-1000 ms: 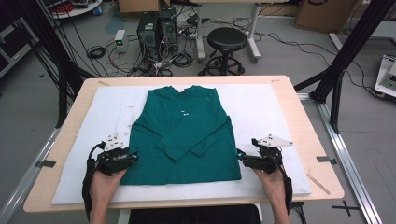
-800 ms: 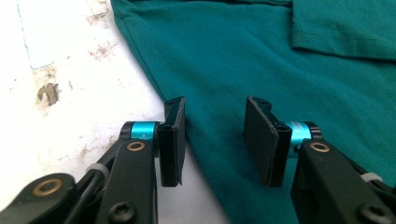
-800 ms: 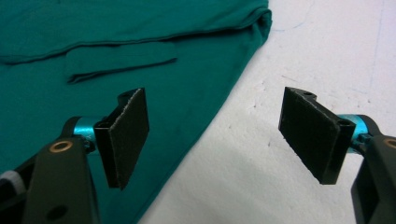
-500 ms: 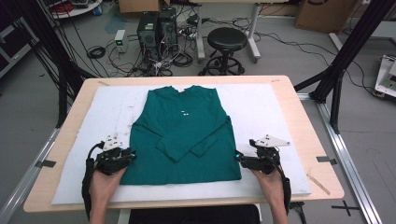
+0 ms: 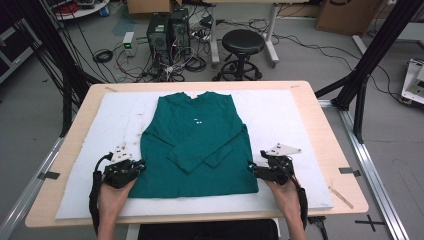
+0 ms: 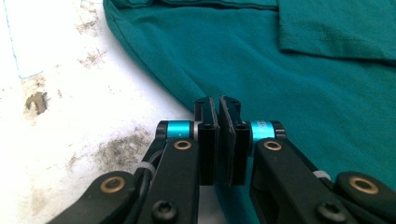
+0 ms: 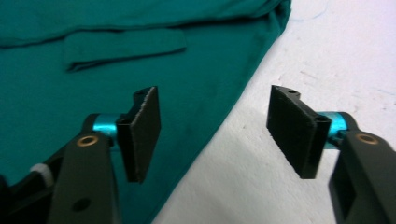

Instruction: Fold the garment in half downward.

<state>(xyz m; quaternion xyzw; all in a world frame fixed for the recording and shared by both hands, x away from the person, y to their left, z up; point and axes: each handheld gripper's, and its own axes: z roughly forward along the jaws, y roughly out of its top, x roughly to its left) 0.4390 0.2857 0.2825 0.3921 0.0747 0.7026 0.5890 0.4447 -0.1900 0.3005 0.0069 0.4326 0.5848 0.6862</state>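
A green long-sleeved shirt (image 5: 200, 145) lies flat on a white mat (image 5: 280, 110), both sleeves folded across its front. My left gripper (image 5: 141, 165) is at the shirt's lower left edge. In the left gripper view its jaws (image 6: 218, 105) have just closed and now stand pad to pad, pinching the hem edge of the shirt (image 6: 289, 93). My right gripper (image 5: 251, 167) is at the lower right edge. Its jaws (image 7: 215, 98) have just been closing and still stand apart. They straddle the shirt's (image 7: 93, 70) edge, one pad over cloth and one over the mat.
The mat covers most of a wooden table (image 5: 320, 100) and is stained near the left gripper (image 6: 116, 149). Beyond the table's far edge are a black stool (image 5: 243, 42), computer towers (image 5: 167, 30) and loose cables. Black frame posts (image 5: 370, 60) rise at both sides.
The left gripper's jaws have closed on the shirt's lower left edge. The right gripper's jaws have narrowed a little. Both hands have stayed about where they were.
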